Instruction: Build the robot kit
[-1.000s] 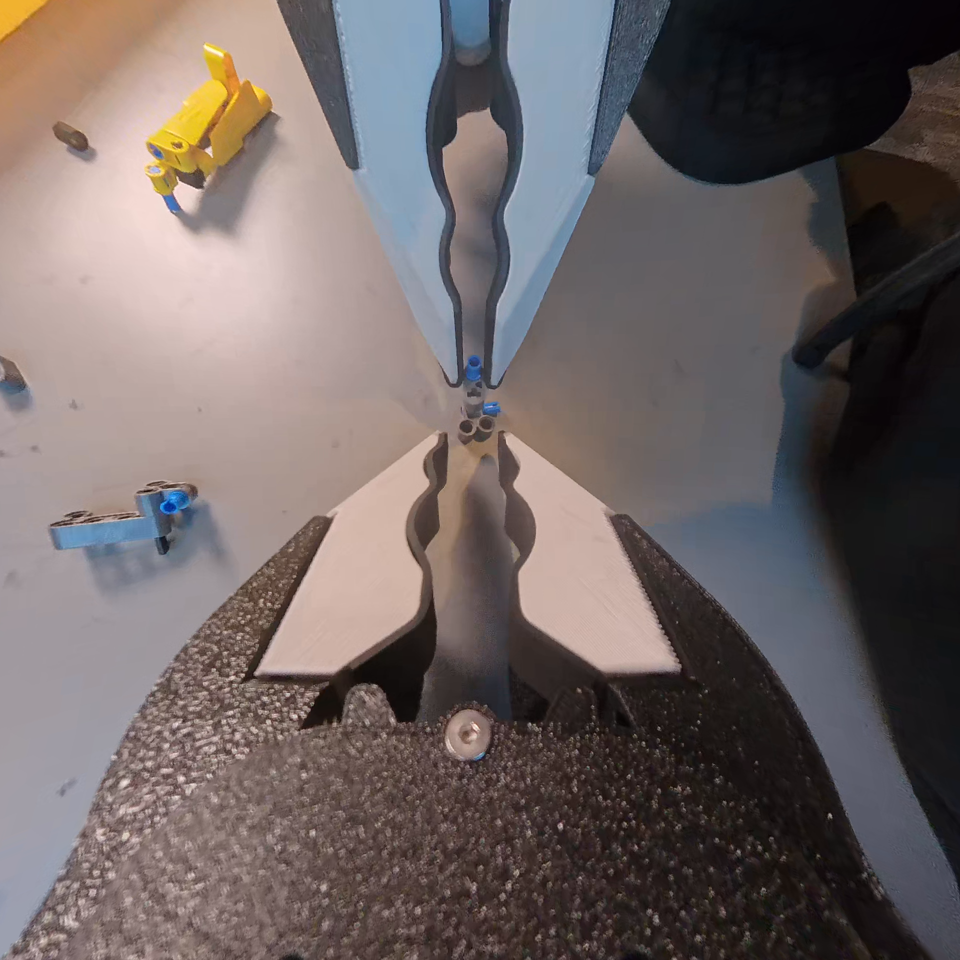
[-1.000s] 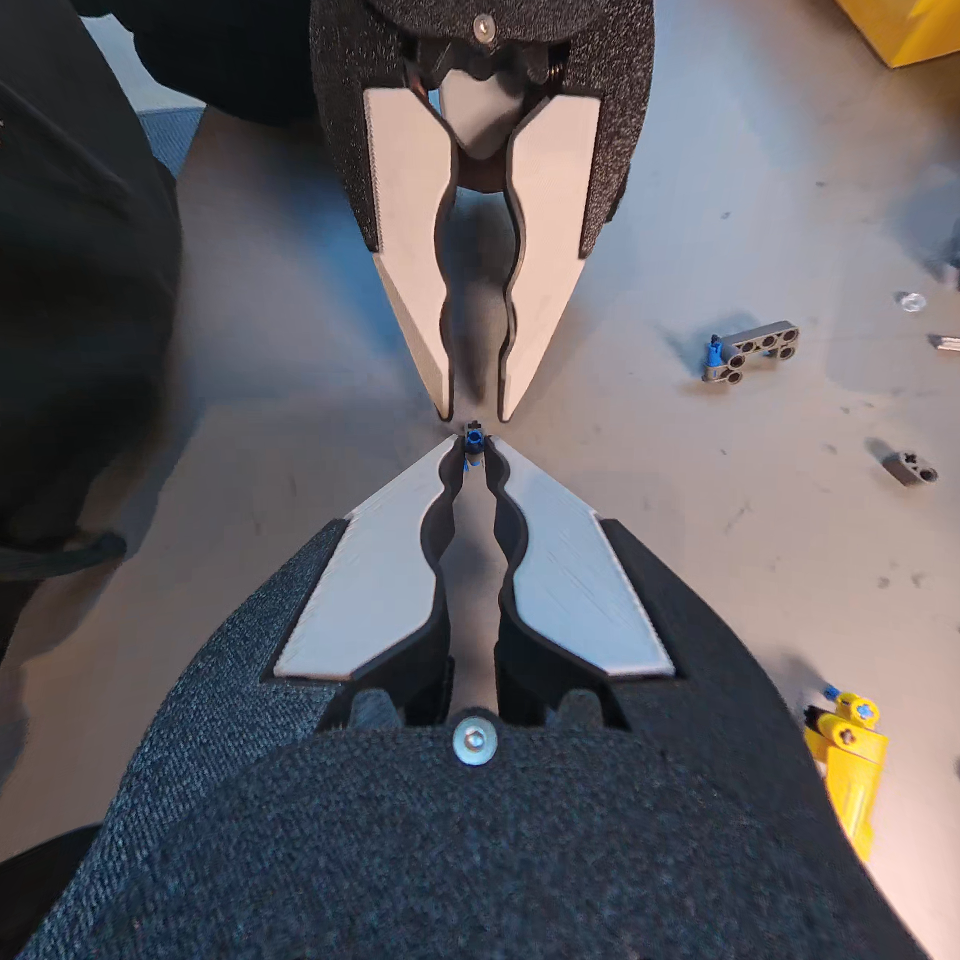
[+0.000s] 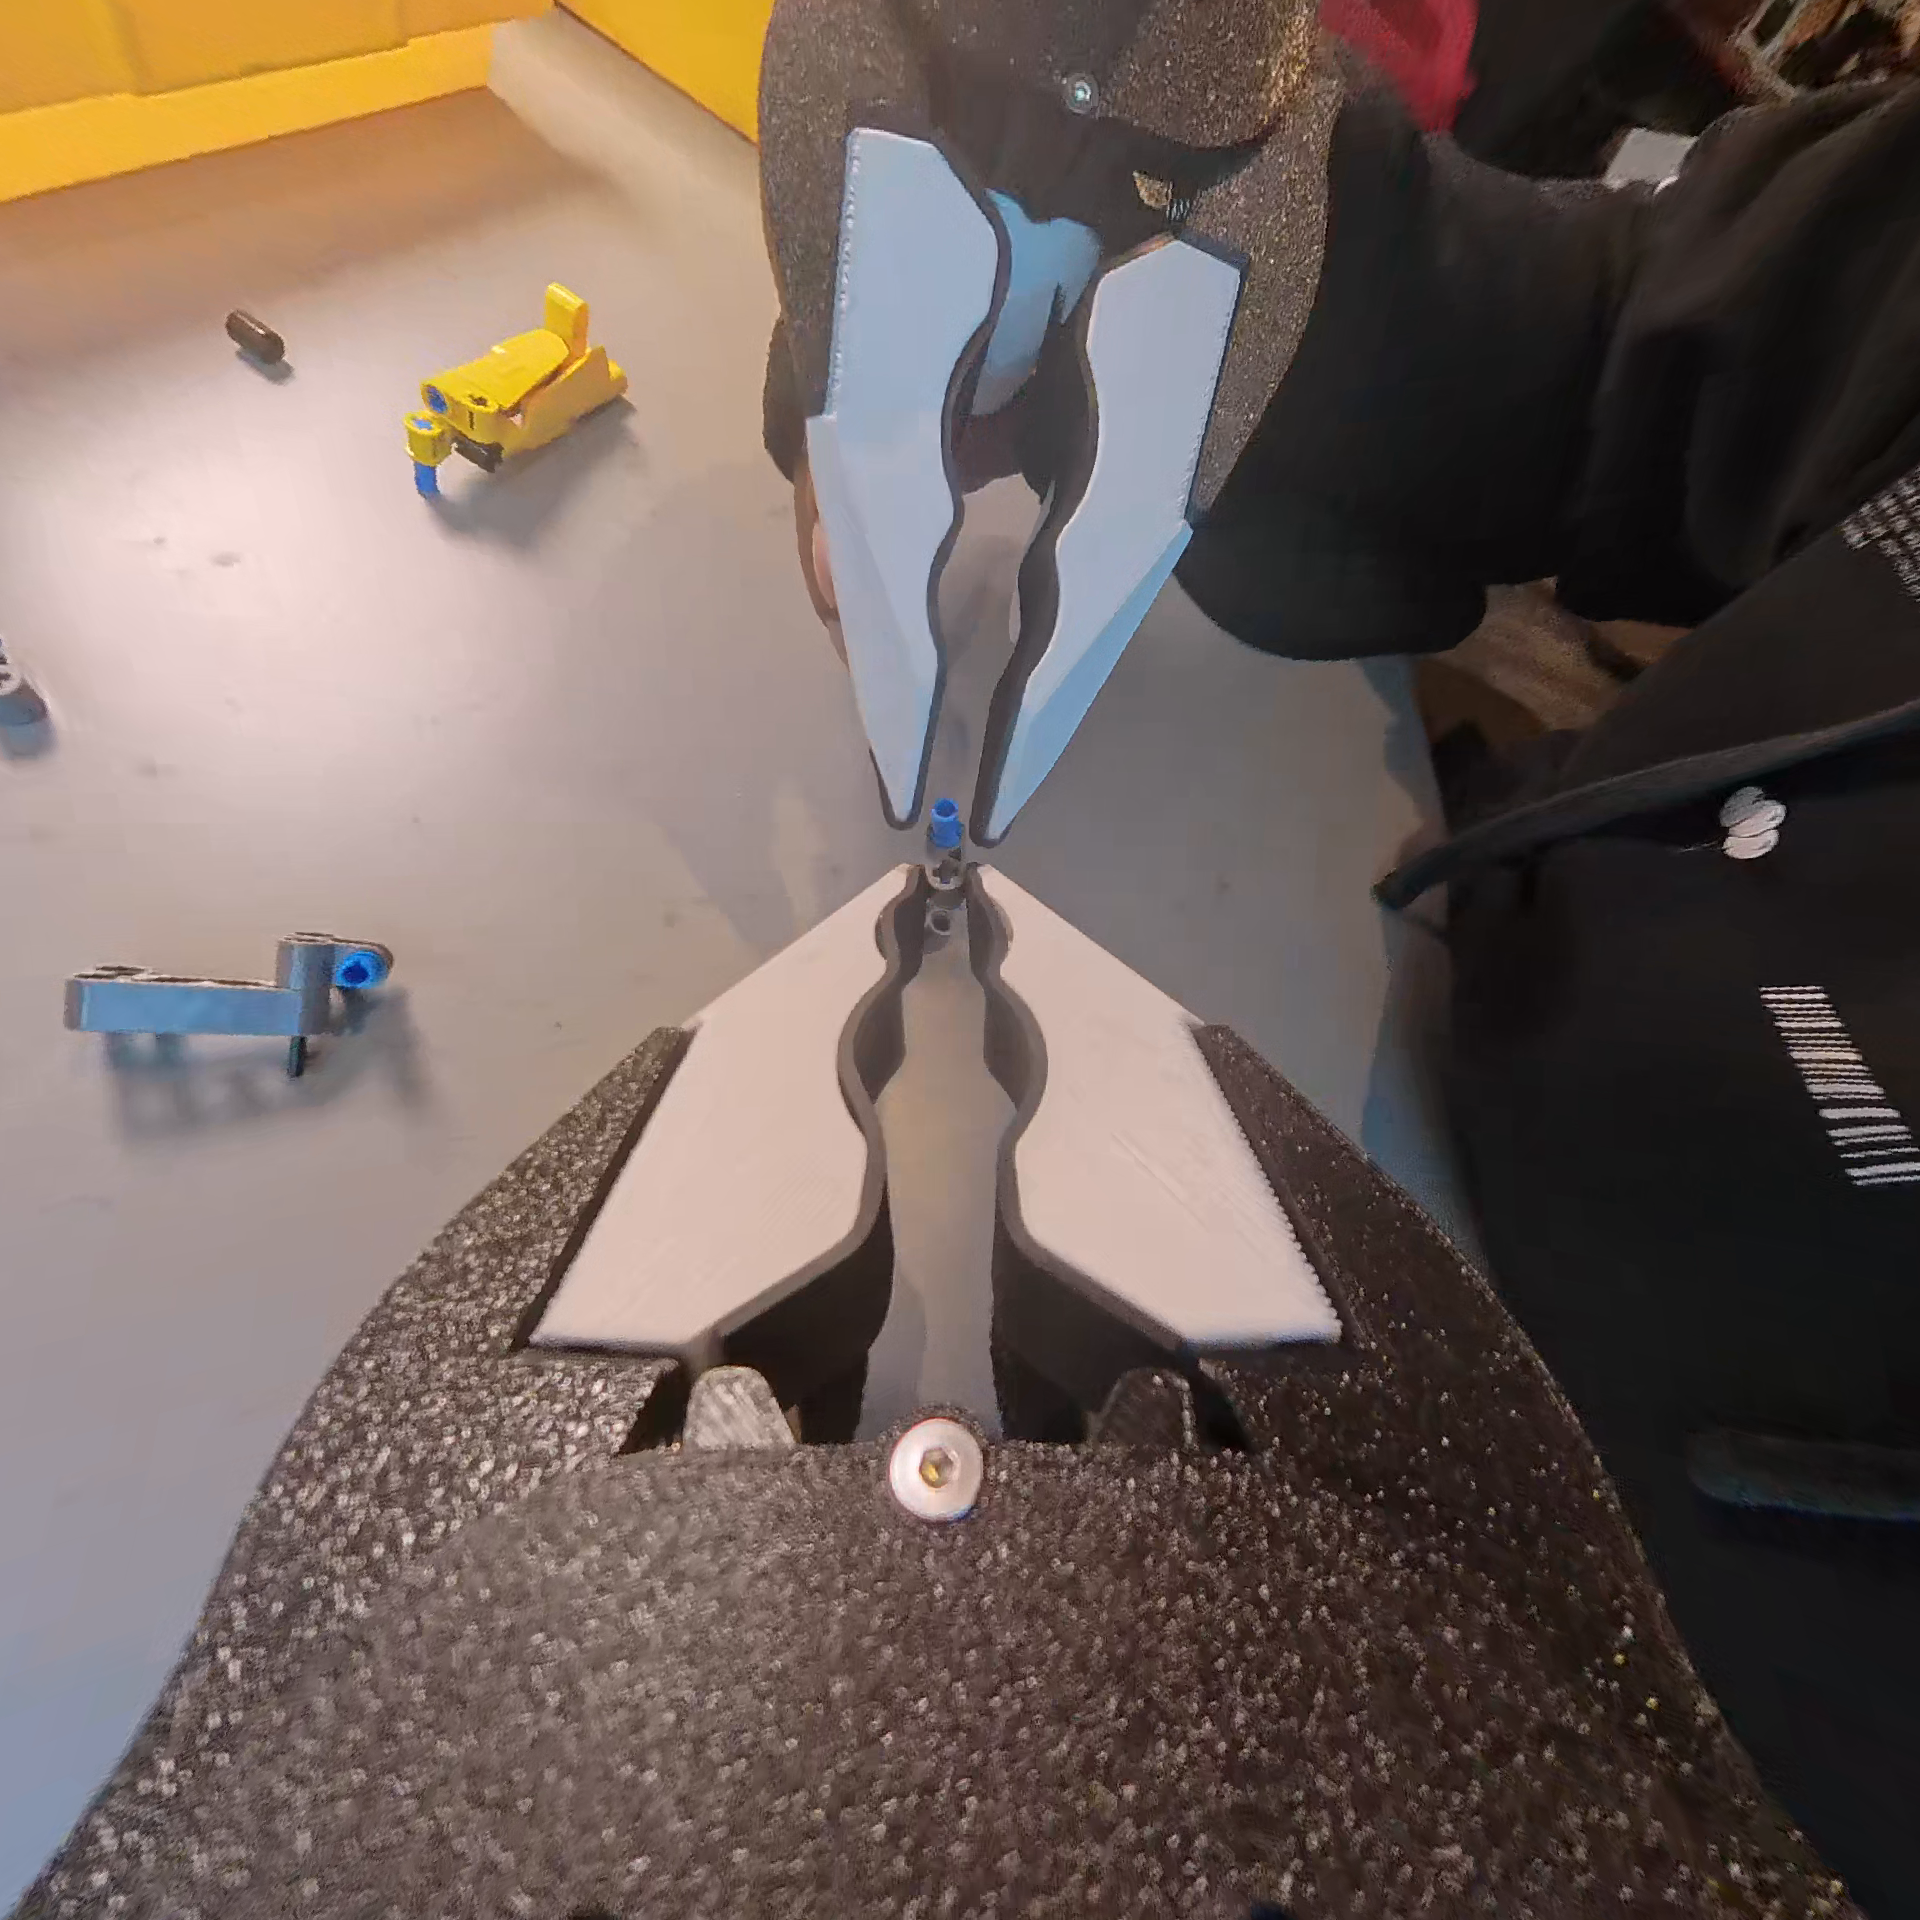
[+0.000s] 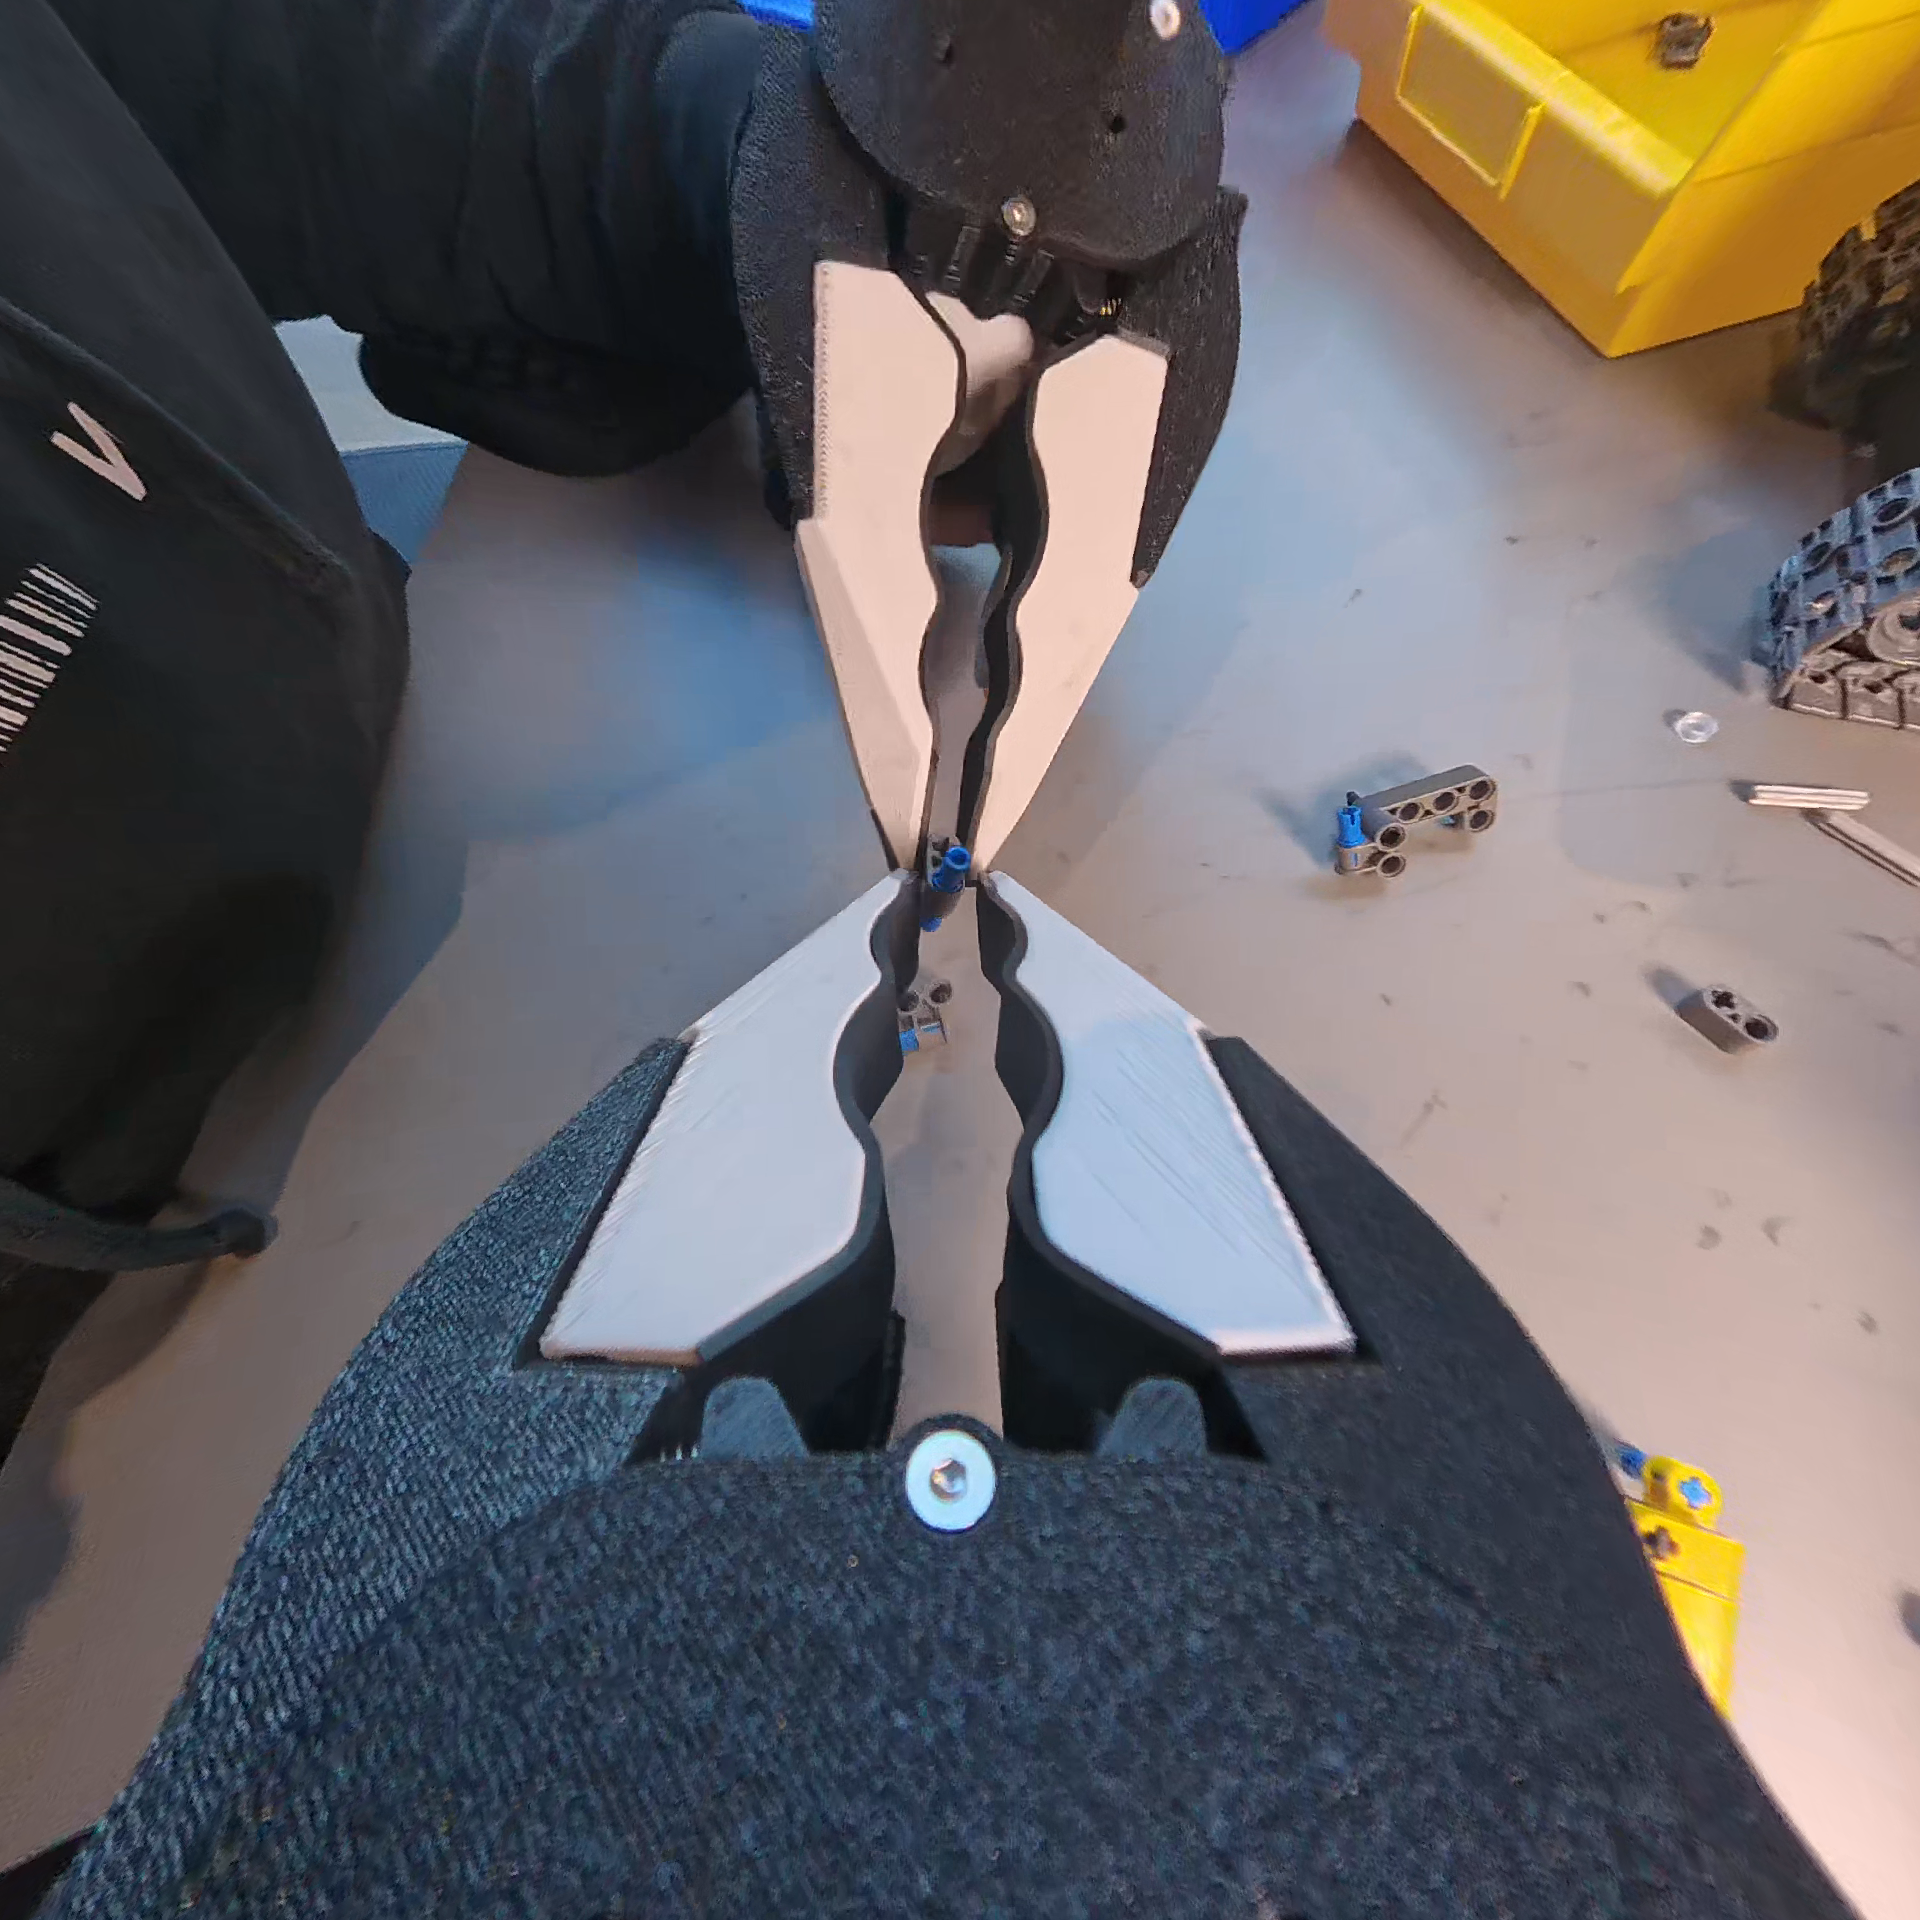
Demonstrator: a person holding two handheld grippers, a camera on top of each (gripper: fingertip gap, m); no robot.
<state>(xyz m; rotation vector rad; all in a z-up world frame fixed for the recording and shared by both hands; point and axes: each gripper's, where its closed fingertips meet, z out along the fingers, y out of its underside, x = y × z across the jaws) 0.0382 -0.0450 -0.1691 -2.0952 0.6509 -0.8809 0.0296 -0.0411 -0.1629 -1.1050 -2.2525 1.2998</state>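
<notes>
I see my left gripper (image 3: 943,883) with fingers clamped on a small grey connector with a blue pin (image 3: 943,826). My right gripper (image 4: 940,883) stands tip-to-tip, fingers narrowly parted. No legible brands on the counter (image 3: 520,727).

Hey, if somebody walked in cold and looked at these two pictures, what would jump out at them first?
The two grippers meet tip to tip above the grey table: the left gripper pinches a small grey connector, with a blue pin at the tips of the right gripper. Next, the loose parts to the left: a yellow assembly farther off and a grey beam nearer.
</notes>
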